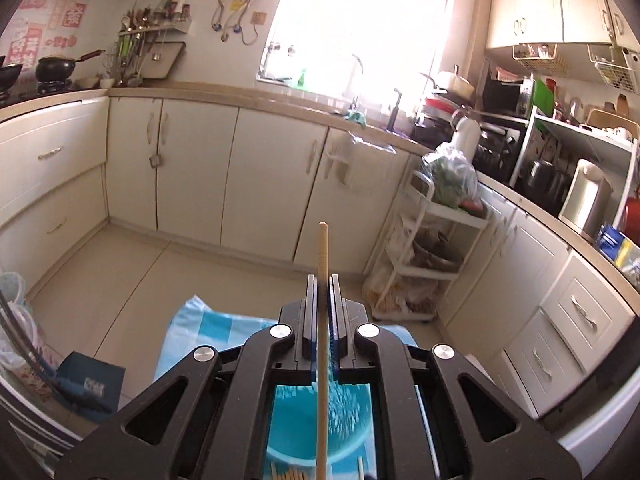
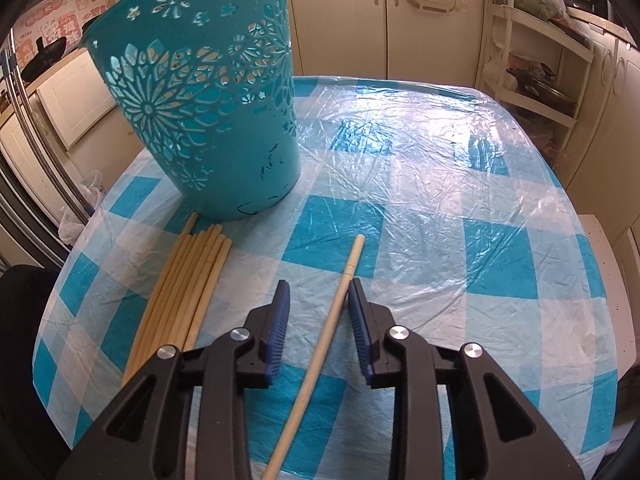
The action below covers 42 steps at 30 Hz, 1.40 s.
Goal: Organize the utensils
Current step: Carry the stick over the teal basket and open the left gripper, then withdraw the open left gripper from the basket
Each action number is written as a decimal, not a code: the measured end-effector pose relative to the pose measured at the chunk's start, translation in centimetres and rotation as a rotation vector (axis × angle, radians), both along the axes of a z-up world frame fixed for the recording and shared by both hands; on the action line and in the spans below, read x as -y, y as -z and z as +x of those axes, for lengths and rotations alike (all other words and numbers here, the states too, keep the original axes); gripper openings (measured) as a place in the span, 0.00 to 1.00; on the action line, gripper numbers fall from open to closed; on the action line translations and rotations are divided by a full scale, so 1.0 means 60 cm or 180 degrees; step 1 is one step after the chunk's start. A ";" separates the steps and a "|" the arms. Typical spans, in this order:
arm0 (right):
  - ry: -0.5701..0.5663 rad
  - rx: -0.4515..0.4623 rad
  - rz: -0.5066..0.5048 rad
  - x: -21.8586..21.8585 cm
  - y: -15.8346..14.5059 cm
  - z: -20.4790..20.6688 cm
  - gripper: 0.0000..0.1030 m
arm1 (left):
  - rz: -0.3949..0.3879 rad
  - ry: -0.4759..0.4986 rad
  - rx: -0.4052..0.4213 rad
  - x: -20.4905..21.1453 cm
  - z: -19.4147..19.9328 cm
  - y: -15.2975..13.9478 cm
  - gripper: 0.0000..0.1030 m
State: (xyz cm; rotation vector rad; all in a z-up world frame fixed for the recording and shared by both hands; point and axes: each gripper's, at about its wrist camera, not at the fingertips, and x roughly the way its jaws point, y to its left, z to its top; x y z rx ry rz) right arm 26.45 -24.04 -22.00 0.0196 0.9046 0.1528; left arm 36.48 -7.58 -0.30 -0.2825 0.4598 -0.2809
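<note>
Left wrist view: one chopstick [image 1: 322, 264] is clamped upright in the left tongs [image 1: 322, 284] above the teal basket [image 1: 352, 440], seemingly for dropping in; a loose chopstick [image 2: 336, 300] on the surface [image 2: 440, 240] is straddled by the open right tongs [image 2: 318, 292].

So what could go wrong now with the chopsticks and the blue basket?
1. The left gripper pinches one held chopstick on a short stretch, above the basket; it might swivel and miss the opening.
2. The right gripper is open around a loose chopstick lying at a slant, so closing may roll it away.
3. The plastic cover on the table looks slippery, and the chopstick bundle beside could get bumped.
</note>
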 end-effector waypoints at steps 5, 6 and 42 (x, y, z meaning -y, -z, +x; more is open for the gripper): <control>-0.0009 -0.0002 0.0006 0.003 -0.001 -0.001 0.32 | 0.0012 -0.0198 0.0053 0.014 0.049 0.027 0.05; -0.0012 -0.0003 0.0003 0.003 -0.001 -0.001 0.32 | 0.0031 -0.0218 0.0056 0.017 0.053 0.042 0.05; -0.0007 -0.0009 -0.0124 -0.006 -0.002 0.000 0.34 | 0.1024 -0.0403 -0.0928 -0.112 -0.171 0.226 0.84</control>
